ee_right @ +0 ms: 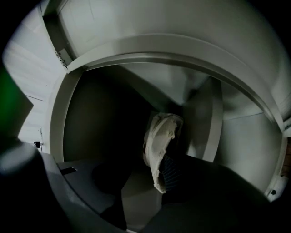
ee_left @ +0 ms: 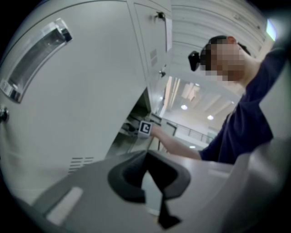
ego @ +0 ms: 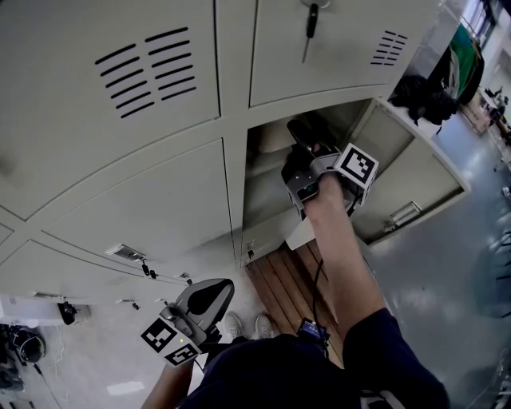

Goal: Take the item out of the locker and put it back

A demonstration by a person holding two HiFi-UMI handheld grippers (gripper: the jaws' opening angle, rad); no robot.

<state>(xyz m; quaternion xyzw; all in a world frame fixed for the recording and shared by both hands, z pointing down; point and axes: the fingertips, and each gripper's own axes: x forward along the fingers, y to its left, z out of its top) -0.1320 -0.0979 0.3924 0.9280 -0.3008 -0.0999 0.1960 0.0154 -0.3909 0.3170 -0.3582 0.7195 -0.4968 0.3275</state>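
Note:
The item (ee_right: 161, 136) is a crumpled cream cloth bundle with a dark striped part. It stands in the dark locker compartment (ee_right: 104, 118), close in front of my right gripper (ee_right: 141, 182) and against its right jaw. The jaws stand apart and do not press on it. In the head view my right gripper (ego: 307, 136) reaches into the open locker (ego: 263, 208), with the forearm stretched out behind it. My left gripper (ego: 204, 299) hangs low beside my body, away from the locker. In its own view my left gripper (ee_left: 152, 182) shows a narrow pale gap and holds nothing.
The locker door (ego: 407, 184) stands swung open to the right. A key (ego: 311, 20) hangs in the door above. Shut locker doors (ego: 120, 96) fill the left. Below lie a wooden slat platform (ego: 287, 279) and shoes (ego: 239, 323).

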